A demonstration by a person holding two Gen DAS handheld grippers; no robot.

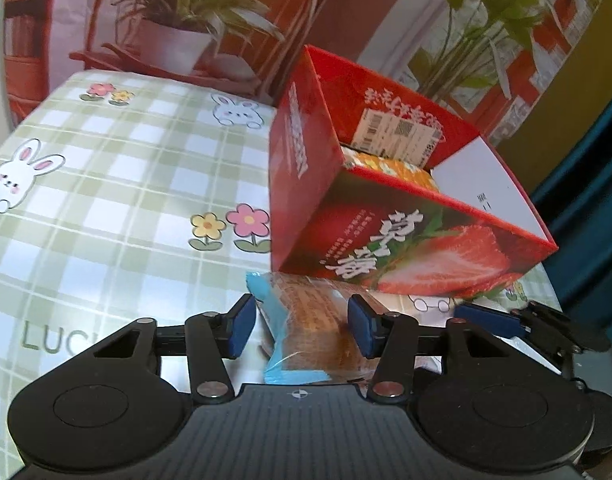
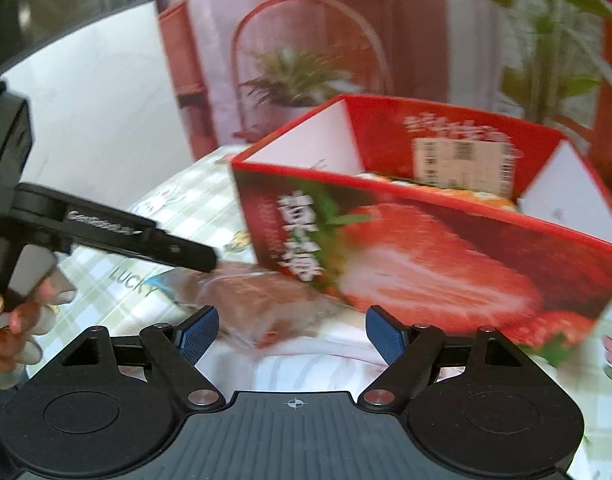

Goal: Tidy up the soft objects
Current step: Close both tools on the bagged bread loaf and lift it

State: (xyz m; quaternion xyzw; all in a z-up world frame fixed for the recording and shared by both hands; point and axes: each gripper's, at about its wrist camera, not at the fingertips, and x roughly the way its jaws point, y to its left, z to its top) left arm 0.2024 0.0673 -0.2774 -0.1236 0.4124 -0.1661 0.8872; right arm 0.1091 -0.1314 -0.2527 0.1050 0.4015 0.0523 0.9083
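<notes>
Loosely crinkled clear wrapper (image 1: 306,328), spongy cake.

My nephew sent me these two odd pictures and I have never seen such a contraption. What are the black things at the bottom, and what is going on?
Those are hand-held tongs, one in each of a person's hands; each picture is taken by a camera on one of them. In the left view, the left tongs stand open around a wrapped cake in a clear and blue packet, not yet squeezing it. In the blurrier right view, the right tongs are open and empty. Both face a red strawberry box on a checked bunny tablecloth; something orange already lies inside it.
</notes>
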